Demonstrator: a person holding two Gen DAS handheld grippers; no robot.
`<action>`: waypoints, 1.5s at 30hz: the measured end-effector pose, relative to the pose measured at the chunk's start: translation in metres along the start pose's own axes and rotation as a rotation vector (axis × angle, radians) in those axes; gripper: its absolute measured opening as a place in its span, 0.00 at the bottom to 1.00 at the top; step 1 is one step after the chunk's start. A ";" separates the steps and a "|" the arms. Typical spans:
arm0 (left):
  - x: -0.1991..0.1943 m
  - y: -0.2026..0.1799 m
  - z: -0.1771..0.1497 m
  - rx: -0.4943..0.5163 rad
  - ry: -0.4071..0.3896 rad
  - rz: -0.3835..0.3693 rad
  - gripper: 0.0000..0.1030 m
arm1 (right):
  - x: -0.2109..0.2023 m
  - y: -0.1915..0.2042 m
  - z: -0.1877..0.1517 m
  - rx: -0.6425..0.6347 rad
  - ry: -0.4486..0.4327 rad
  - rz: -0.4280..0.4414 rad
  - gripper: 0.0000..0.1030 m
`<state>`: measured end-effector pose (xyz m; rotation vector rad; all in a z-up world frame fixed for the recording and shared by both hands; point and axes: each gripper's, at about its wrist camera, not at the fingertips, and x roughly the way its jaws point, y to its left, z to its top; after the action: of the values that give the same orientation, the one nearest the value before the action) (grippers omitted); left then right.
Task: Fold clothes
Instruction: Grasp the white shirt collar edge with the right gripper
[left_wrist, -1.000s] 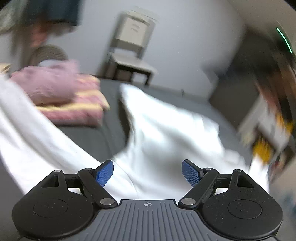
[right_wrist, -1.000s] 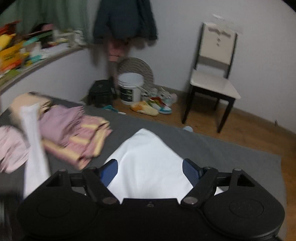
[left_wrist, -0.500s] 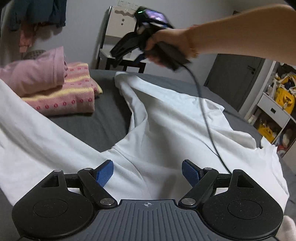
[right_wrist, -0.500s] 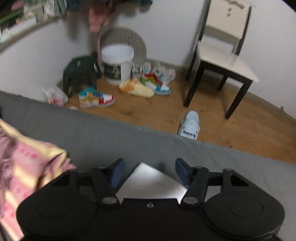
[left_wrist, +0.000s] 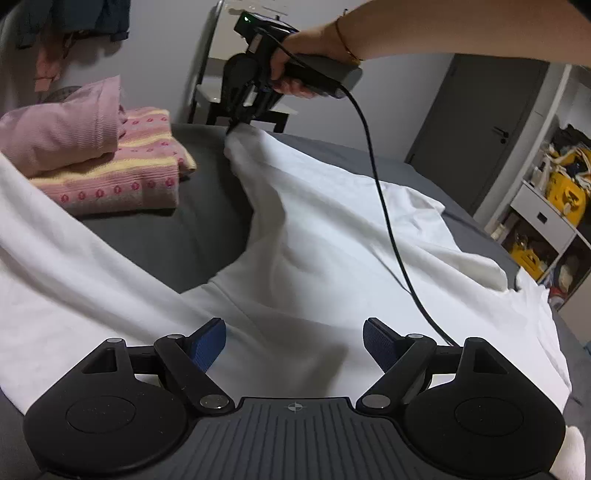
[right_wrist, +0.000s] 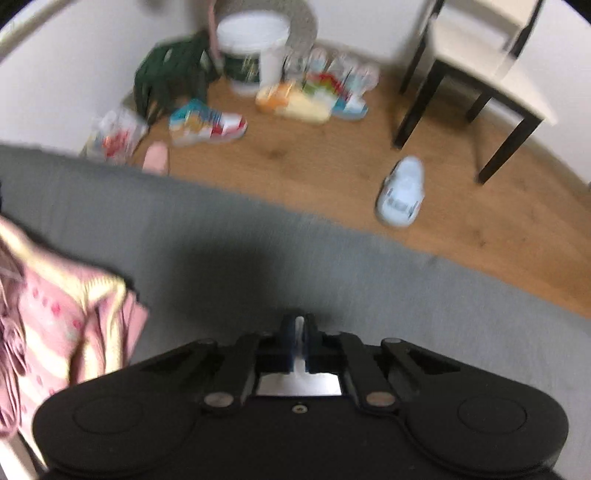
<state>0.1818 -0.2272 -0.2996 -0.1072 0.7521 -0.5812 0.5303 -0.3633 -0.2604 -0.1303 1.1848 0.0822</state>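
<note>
Pinching white garment (left_wrist: 332, 236) corner, right gripper (right_wrist: 300, 332); left gripper (left_wrist: 294, 341) spread

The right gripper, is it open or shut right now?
Shut: the right gripper has its blue pads pressed on a sliver of the white garment.

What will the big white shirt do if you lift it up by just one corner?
The white shirt will probably flop and hang down: it already sags in soft folds below the corner pinched by the right gripper. It looks light, since that small pinch raises the corner. The rest would likely drag across the grey bed, so the open left gripper may need to help.
</note>
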 end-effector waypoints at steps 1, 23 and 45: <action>0.001 -0.001 -0.001 0.005 0.018 0.000 0.79 | -0.006 -0.002 0.001 0.026 -0.042 -0.011 0.05; 0.004 -0.014 -0.005 0.097 0.089 0.046 0.80 | -0.007 -0.005 -0.002 0.101 -0.125 -0.094 0.38; 0.002 -0.015 -0.001 0.089 0.078 0.028 0.80 | -0.036 -0.054 -0.058 0.128 -0.266 0.194 0.04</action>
<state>0.1754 -0.2408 -0.2975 0.0087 0.8013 -0.5940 0.4705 -0.4254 -0.2456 0.1066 0.9314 0.1879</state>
